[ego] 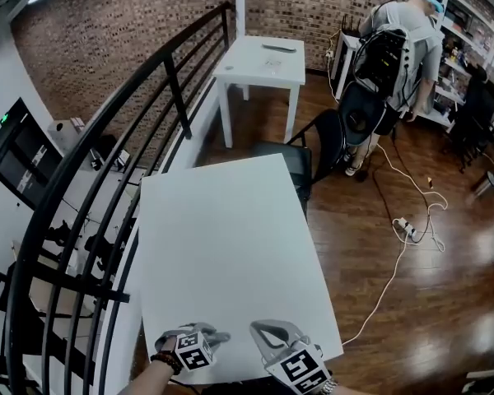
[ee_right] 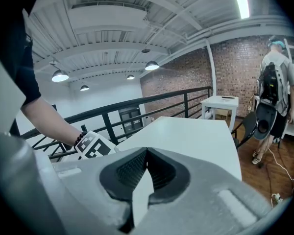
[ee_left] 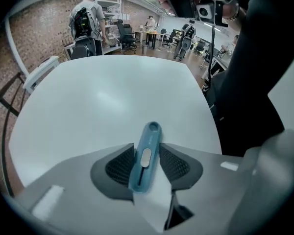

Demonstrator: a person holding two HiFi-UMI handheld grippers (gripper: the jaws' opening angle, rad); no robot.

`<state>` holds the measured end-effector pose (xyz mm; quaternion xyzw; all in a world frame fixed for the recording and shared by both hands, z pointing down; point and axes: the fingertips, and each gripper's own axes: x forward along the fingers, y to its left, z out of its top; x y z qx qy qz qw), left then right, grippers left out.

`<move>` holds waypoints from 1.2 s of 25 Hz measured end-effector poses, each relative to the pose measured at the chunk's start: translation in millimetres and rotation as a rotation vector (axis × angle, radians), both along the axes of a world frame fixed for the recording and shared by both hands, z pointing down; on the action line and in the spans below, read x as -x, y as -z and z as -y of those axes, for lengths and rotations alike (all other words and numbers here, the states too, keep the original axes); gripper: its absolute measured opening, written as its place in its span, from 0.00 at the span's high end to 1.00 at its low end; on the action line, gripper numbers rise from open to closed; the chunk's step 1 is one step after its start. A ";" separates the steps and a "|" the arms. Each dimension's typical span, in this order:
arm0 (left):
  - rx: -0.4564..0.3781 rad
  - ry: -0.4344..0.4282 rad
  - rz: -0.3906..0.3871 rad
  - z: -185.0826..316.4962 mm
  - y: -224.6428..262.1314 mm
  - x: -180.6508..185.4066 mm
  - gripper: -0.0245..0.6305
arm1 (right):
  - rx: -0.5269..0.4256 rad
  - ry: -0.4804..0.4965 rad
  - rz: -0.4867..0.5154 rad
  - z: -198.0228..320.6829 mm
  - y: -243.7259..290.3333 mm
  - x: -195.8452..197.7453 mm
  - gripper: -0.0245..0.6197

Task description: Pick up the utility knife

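Observation:
A blue utility knife [ee_left: 150,132] lies on the white table [ee_left: 108,94], pointing away from me along the left gripper's jaws. My left gripper [ee_left: 146,151] points steeply down at the table's near edge, and its dark ribbed pads press on both sides of the knife's handle. In the head view the left gripper [ego: 206,341] hides the knife. My right gripper [ego: 273,336] hovers just to its right over the near edge of the table [ego: 230,237]. In its own view the right gripper [ee_right: 146,153] has its jaw tips together and nothing between them.
A black stair railing [ego: 107,138] runs along the table's left side. Beyond the table stand a black chair [ego: 317,146] and a small white table [ego: 259,60]. A person with a backpack [ego: 395,48] stands at the back right. A cable and power strip [ego: 407,229] lie on the wood floor.

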<state>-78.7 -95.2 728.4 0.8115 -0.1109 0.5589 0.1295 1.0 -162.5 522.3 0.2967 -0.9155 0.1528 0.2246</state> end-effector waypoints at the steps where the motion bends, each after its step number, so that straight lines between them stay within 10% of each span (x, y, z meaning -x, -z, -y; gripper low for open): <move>1: -0.003 0.006 0.003 1.0 0.2 0.7 0.74 | 0.003 0.001 0.007 0.3 -2.7 0.4 0.97; 30: -0.228 0.279 -0.198 18.6 93.0 7.2 0.74 | -0.020 0.015 -0.017 -44.0 8.5 24.8 0.97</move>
